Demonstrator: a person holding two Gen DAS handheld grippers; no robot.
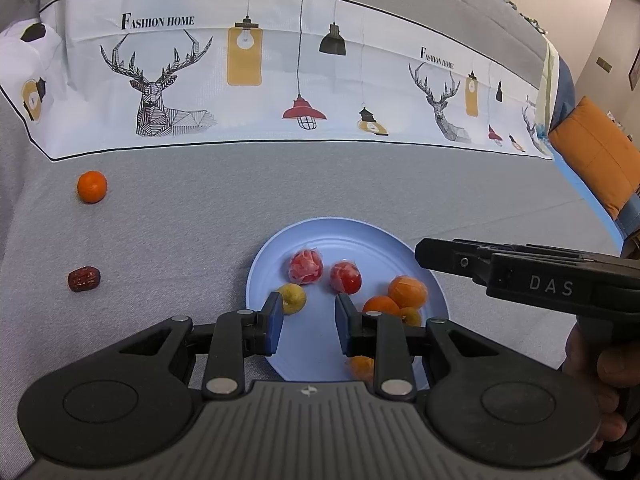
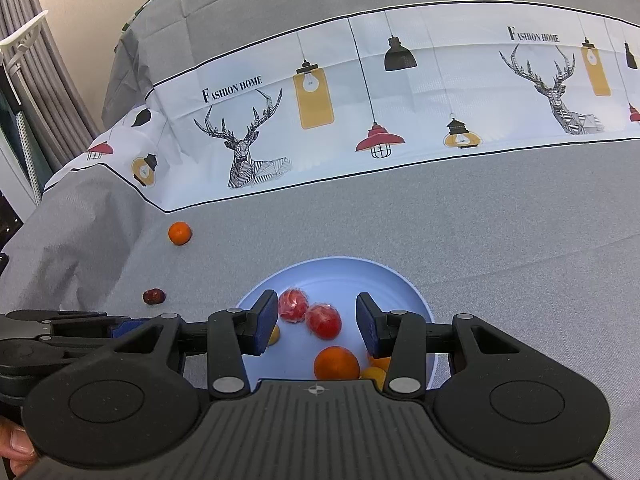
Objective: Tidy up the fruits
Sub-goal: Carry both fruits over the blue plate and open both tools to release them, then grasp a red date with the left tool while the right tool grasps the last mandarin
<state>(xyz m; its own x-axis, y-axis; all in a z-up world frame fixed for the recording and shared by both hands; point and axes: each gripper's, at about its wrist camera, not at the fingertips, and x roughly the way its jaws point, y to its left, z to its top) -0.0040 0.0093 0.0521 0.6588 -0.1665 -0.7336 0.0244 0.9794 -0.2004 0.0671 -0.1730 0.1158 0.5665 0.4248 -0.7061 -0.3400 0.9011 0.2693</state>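
Pale blue plate (image 1: 320, 236) holds wrapped red and orange fruits

Blue plate (image 1: 400, 240) near rim hidden behind left gripper (image 1: 309, 312) body in left wrist view. One orange fruit (image 1: 360, 364) mostly covered by the right finger linkage, kind unclear. Small yellow-orange fruit (image 1: 412, 316) half hidden behind linkage. Right gripper (image 1: 424, 254) cut off by right edge, jaws seen side-on, gap not readable there. Hand (image 1: 600, 364) partly out of frame.

In right wrist view, plate (image 2: 400, 280) front part blocked by gripper body. Yellow fruit (image 2: 274, 334) nearly all hidden behind left pad (image 2: 264, 320). Two small orange-yellow fruits (image 2: 376, 372) tucked behind right linkage. Dark red fruit (image 2: 153, 296) too small to identify. Thumb (image 2: 16, 440) cut by bottom-left edge.
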